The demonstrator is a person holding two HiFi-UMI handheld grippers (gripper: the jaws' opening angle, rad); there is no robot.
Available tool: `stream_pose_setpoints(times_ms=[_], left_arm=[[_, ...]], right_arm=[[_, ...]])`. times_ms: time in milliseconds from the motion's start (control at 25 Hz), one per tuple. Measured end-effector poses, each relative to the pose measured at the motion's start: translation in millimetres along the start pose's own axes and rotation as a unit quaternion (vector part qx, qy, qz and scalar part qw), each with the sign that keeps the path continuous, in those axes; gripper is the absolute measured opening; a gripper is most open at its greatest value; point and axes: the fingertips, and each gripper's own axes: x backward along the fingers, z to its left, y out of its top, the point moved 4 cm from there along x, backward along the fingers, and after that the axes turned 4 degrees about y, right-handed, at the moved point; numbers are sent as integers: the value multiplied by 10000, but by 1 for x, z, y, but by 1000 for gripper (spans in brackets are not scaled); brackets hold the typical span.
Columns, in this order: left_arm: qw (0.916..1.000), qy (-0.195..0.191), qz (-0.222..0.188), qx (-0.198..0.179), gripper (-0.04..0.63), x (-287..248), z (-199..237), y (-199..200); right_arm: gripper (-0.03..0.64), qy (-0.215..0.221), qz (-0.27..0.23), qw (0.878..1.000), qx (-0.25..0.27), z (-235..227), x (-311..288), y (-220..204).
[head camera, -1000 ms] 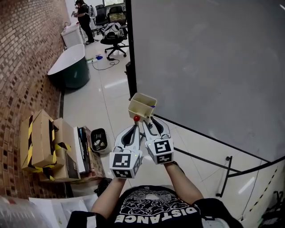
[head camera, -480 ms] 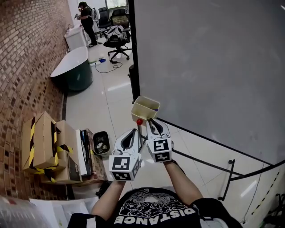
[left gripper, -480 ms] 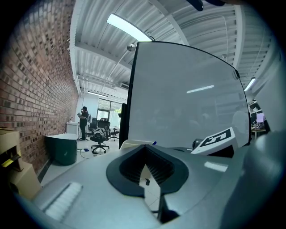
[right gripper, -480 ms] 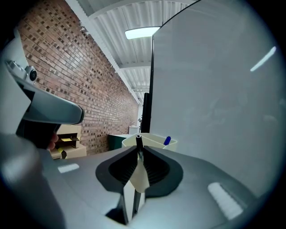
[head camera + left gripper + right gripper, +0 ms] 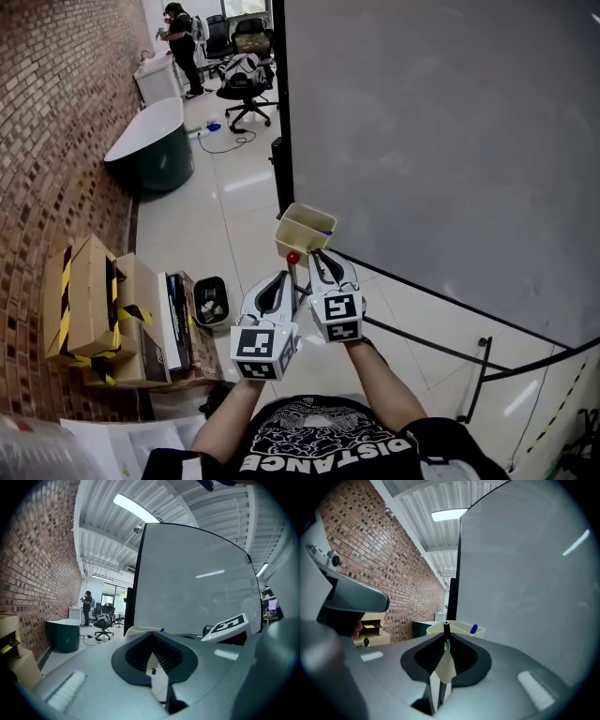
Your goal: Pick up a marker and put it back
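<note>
Step in hand: the pick. Right claw (image 5: 446, 638) has just been closing and is now narrow, with its pads on the red-capped marker (image 5: 293, 257). The marker stands upright between them, just on the near side of the tray (image 5: 296, 236). Can't tell whether the marker's lower end rests on anything.

Left claw (image 5: 153, 641) shows a narrow gap with nothing in it. It sits just left of the right claw, idle.

Next, my read:
- Check the grip holds, then lift the marker clear.
- Carry it over the tray's open top and lower it in, staying off the blue marker (image 5: 474, 629) at the tray's right end.
- Let go only once it is below the rim.
- The barrel is thin and round, so it may twist in the pads if gripped off-centre.

Count:
- 2 claws
- 2 markers: red-capped in the right claw, blue in the tray
- 1 tray
- 1 whiteboard (image 5: 441, 141), with the tray at its lower left corner
</note>
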Motion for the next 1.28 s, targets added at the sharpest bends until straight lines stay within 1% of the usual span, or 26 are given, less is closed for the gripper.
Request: stream_pose_setpoints(times_ms=[480,680,1000,1280], left_arm=[[10000,15,-81,31,6,4,-9,5],[9999,5,-106,35,6,11,-16,10],[9999,42,-157,30,6,30,-28,17],[9995,16,-302,-15,6,51,-41,24]], right_arm=[[34,30,-388,9992,24,-1,24,29],[34,91,-534,9984,144,3,40,49],[34,103,-789,9967,145,9,76,75],[34,160,-1086,9938,169,24,114,99]])
